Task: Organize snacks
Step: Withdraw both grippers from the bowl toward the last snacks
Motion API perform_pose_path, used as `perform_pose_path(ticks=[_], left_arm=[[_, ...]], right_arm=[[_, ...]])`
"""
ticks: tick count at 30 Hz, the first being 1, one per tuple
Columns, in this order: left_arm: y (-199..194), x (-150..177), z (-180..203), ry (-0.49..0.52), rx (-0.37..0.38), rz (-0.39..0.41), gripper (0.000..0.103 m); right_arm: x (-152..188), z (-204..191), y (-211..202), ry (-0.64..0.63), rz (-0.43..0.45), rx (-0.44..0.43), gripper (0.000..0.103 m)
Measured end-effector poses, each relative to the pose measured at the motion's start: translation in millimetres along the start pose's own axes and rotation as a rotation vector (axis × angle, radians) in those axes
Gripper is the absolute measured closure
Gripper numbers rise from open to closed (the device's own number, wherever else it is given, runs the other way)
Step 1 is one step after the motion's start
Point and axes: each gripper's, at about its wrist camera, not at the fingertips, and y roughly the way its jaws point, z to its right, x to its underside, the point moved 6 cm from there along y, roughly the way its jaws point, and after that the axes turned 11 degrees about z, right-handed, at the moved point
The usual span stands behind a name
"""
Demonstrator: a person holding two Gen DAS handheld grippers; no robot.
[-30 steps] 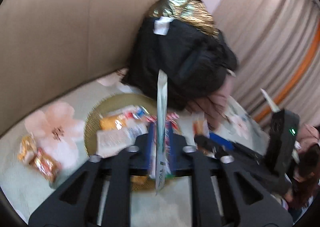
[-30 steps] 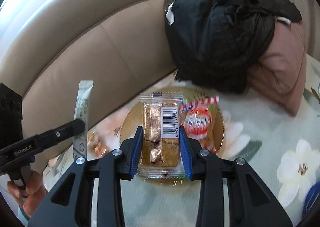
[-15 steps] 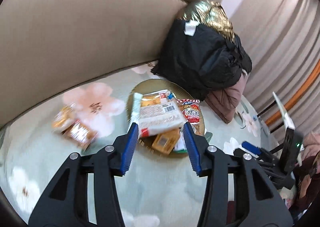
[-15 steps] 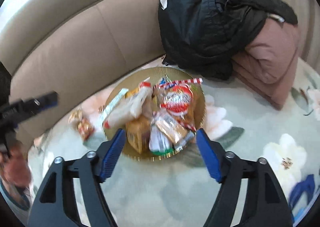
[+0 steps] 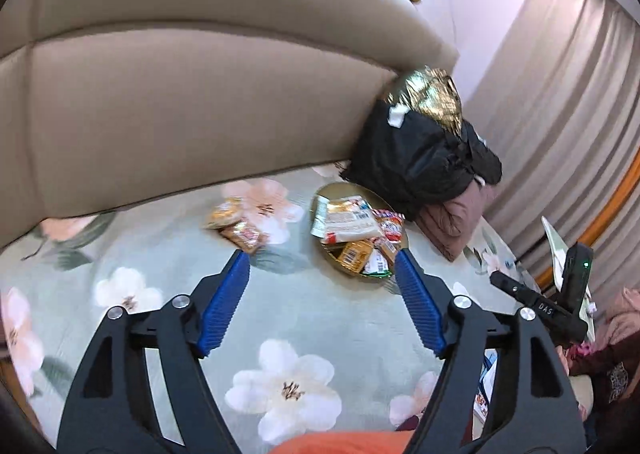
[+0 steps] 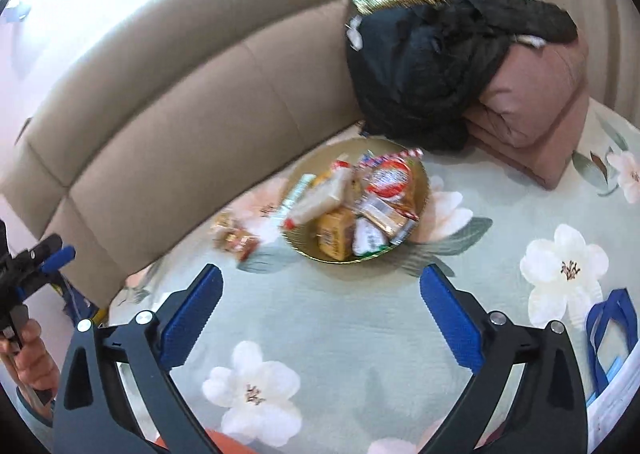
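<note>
Both the left claw (image 5: pixel 322 262) and the right claw (image 6: pixel 321 276) have just been opening and are seen spread wide, nothing between them; ahead of each, crinkly wrapped snacks (image 6: pixel 352 206) are heaped on the round gold plate (image 6: pixel 422 170); two loose orange packets (image 5: pixel 236 224) are left ahead-left on the floral bedspread (image 5: pixel 328 318); these are judged light, soft and slippery, best pinched across the middle.

motion blur smears the loose wrappers (image 6: pixel 234 237) beside the plate (image 6: pixel 420 170).
</note>
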Motion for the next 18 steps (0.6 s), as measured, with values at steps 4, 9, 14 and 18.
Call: perform_pose_path(ticks=[4,9,14,18], left_arm=[[-46.8,0.9,-16.8,-0.026,-0.035,0.043,0.026],[-84.6,3.5,-30.6,-0.061,-0.044,0.082,0.022],[-95.4,9.4,-37.1,-0.116,-0.025,0.095,0.020],[-87.8,19.2,-33.6,-0.142,-0.007,0.067,0.018]], right_arm=[[-6.1,-28.6,-22.6,-0.036,0.033,-0.039,0.005],[-4.2,-52.7,-42.3,-0.055,0.044,-0.081,0.005],[-3.8,-57.2,-60.7,-0.067,0.061,-0.068,0.005],[-3.5,-43.6,-75.7,-0.047,0.076,-0.049,0.005]])
